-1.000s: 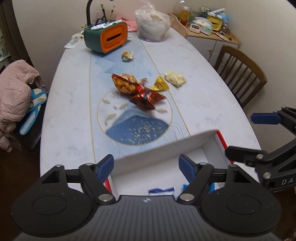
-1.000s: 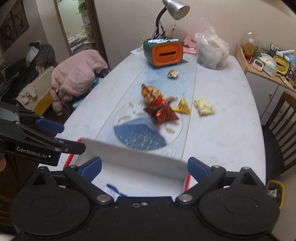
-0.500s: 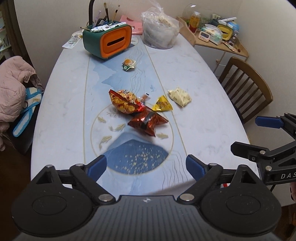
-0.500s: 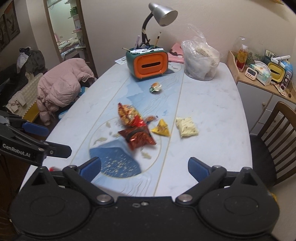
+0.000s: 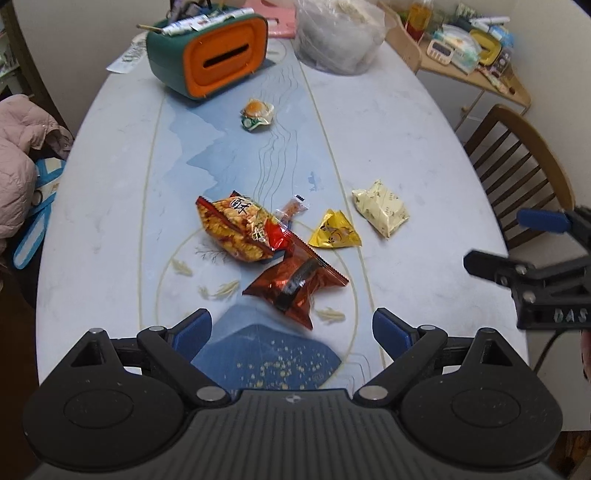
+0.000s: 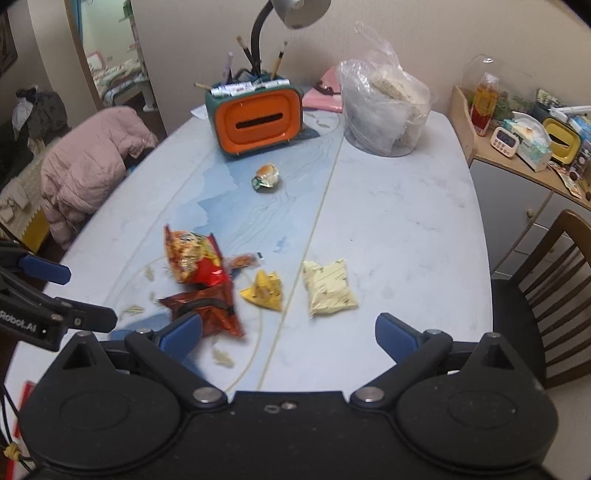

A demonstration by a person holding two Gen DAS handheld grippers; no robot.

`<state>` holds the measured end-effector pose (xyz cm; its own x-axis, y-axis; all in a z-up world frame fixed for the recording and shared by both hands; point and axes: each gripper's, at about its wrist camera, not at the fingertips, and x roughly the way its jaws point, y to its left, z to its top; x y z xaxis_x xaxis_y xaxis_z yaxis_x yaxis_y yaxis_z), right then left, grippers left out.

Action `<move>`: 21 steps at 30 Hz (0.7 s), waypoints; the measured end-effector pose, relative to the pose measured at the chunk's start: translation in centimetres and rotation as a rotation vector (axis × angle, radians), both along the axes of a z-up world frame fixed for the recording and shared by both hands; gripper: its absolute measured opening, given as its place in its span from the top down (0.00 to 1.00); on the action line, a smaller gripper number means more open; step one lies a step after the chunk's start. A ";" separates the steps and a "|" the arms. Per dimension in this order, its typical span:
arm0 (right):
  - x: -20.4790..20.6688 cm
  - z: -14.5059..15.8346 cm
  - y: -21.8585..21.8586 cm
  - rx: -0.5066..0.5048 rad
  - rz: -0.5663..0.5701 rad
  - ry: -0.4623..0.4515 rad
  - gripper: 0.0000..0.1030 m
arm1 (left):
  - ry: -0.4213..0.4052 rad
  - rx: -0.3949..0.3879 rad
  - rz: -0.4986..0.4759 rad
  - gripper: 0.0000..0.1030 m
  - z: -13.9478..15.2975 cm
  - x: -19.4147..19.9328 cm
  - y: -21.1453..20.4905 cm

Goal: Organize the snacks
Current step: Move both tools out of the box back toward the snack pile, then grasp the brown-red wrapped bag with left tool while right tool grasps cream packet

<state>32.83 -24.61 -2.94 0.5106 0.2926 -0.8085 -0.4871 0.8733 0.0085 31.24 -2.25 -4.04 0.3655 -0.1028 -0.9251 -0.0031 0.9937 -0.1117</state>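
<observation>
Several snack packets lie mid-table. An orange-red chip bag [image 5: 236,229] overlaps a dark red bag [image 5: 295,284], with a small orange stick packet [image 5: 291,210] behind them. To their right lie a yellow triangular packet [image 5: 334,230] and a cream packet [image 5: 380,206]. A small round snack [image 5: 256,112] sits farther back. My left gripper [image 5: 291,328] hovers open and empty just short of the dark red bag. My right gripper [image 6: 288,332] is open and empty too, near the yellow packet [image 6: 264,290] and the cream packet [image 6: 328,288]. Its left finger overlaps the dark red bag [image 6: 207,306] in the picture.
A green and orange holder [image 5: 210,62] and a clear plastic bag [image 5: 340,37] stand at the table's far end under a lamp [image 6: 295,11]. A wooden chair [image 5: 517,166] is on the right, with a cluttered side shelf [image 6: 517,140] behind it. A pink jacket [image 6: 88,166] lies to the left.
Both grippers have moved forward over the table, so the white box has left view and the snacks are much nearer. My left gripper's jaws have widened.
</observation>
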 end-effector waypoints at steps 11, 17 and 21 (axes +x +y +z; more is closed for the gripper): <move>6.8 -7.1 1.1 -0.080 0.029 0.094 0.04 | 0.082 0.079 -0.047 0.08 -5.9 4.9 -1.9; 8.9 -10.5 1.7 -0.116 0.055 0.136 0.05 | 0.120 0.107 -0.066 0.08 -8.9 6.3 -2.2; 10.1 -12.2 1.9 -0.133 0.060 0.152 0.05 | 0.125 0.102 -0.085 0.09 -10.0 7.1 -2.3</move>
